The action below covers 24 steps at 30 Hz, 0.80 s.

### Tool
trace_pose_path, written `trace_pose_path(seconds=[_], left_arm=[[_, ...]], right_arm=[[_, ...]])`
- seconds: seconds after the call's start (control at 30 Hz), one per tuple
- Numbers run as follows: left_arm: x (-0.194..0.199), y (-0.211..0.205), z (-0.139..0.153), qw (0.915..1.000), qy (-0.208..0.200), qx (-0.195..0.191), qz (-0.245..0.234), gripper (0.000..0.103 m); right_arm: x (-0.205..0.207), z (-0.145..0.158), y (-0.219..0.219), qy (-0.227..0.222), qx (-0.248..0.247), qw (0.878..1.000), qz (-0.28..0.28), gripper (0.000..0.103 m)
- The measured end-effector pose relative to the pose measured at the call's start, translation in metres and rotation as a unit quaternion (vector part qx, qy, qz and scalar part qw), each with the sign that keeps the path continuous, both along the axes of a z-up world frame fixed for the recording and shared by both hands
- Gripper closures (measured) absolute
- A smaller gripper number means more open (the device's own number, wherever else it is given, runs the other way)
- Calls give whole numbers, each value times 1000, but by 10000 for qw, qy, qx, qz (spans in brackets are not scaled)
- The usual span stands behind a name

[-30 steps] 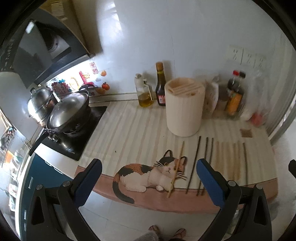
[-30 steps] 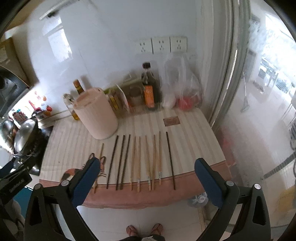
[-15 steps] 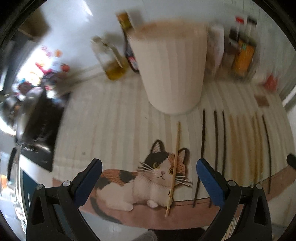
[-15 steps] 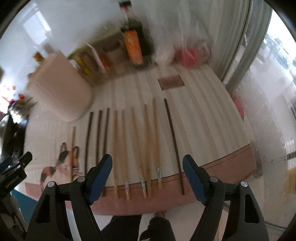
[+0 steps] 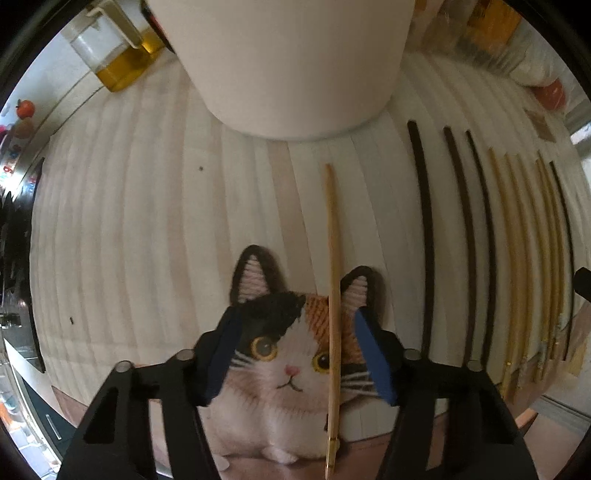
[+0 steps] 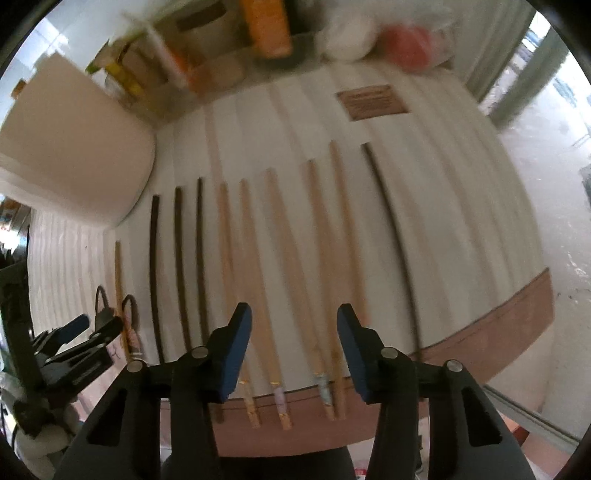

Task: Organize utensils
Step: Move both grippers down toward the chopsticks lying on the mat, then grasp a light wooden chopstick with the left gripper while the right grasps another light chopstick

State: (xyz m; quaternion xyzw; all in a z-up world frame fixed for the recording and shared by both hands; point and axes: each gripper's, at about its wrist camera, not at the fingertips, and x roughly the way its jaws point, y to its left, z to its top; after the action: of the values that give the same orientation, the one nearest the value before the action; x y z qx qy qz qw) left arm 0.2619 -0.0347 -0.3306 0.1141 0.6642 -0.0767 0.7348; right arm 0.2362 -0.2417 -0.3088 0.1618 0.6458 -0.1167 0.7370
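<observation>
Here a slim, pale bamboo chopstick [image 5: 333, 295] lies across the woven calico-cat mat [image 5: 288, 354], between the closing blue pads of the left gripper [image 5: 295, 354], untouched. The right gripper [image 6: 293, 347], also narrowing, straddles tapered wooden chopsticks [image 6: 280, 277] on the striped mat [image 6: 461, 221], beside the smooth cream cylindrical holder [image 6: 70, 155].

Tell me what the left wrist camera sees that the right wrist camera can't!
Only the left wrist view shows the cat's face on the mat, the oil jar and the left gripper closing around the lone light chopstick, not yet pressing it.

Only the right wrist view shows the brown patch, the orange bottle and the right gripper closing above several light chopsticks.

Both show the white holder, the three dark chopsticks beside it and the striped mat.
</observation>
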Motion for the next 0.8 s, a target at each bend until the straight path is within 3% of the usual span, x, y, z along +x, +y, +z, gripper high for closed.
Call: trace_pose_path(seconds=[0.1, 0.17, 0.27, 0.5, 0.63, 0.73, 0.8], left_arm=[[-2, -3, 3, 9998, -186, 44, 83, 51], [-4, -3, 7, 9996, -235, 38, 171, 71], [-9, 3, 9, 9989, -249, 145, 357, 91], [-8, 36, 18, 9960, -175, 265, 833, 95], [-12, 50, 17, 9947, -120, 219, 1002, 95], [-7, 61, 19, 9938, -76, 164, 1099, 96], [2, 67, 18, 9940, -40, 94, 1085, 96]], right_arm=[[10, -9, 7, 53, 143, 9998, 105, 55], [17, -16, 12, 112, 267, 9994, 190, 57], [29, -22, 18, 138, 398, 9987, 300, 61], [50, -39, 32, 297, 529, 9967, 531, 68], [56, -47, 40, 440, 274, 9961, 712, 78], [56, -47, 46, 520, 57, 9950, 847, 94], [53, -48, 47, 600, 92, 9935, 960, 96]])
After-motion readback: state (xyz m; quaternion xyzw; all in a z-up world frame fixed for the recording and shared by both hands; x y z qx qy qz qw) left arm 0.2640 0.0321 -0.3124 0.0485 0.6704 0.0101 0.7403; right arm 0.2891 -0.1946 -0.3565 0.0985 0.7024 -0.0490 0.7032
